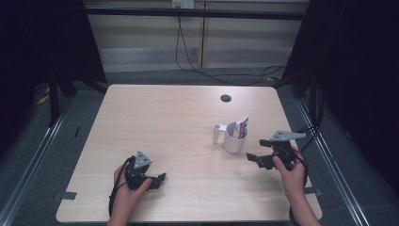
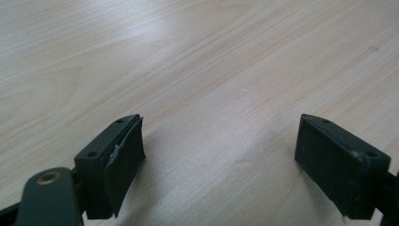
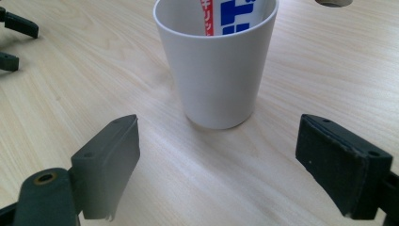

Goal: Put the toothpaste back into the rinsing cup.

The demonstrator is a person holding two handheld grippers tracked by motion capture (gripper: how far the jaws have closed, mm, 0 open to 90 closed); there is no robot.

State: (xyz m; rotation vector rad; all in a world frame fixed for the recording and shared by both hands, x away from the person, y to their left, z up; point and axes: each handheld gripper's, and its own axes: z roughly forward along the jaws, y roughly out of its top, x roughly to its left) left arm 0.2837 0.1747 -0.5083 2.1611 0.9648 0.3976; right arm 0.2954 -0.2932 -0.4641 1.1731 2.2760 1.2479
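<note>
- A white cup point(image 1: 234, 138) stands upright on the right half of the wooden table point(image 1: 164, 122), with a tube point(image 1: 243, 125) in red, white and blue print leaning inside it and poking above the rim.
- Just to the cup's left stands a small white piece point(image 1: 217, 133); whether it is the cup's handle or a separate item beside it, I cannot tell.
- The right gripper point(image 1: 256, 158) sits near the cup, on its near right, aimed at it with jaws spread wide and nothing between them; in the right gripper view the cup point(image 3: 217, 70) stands straight ahead, centred between the two jaws but not yet reached.
- The left gripper point(image 1: 159, 179) rests low near the table's front edge, well apart from the cup, with jaws wide apart and empty over bare wood point(image 2: 211, 70).
- The cup looks like thin, smooth plastic: probably light, stiff enough to squeeze gently, but slick and easy to tip.
- Its walls taper toward the base, so a grip low down may slide; a hold around the middle of the wall seems safer.
- The leaning tube shifts the weight to one side, so a push near the rim could topple the cup.
- The tube itself looks soft and squashable; its upper end above the rim is the part free to pinch.
</note>
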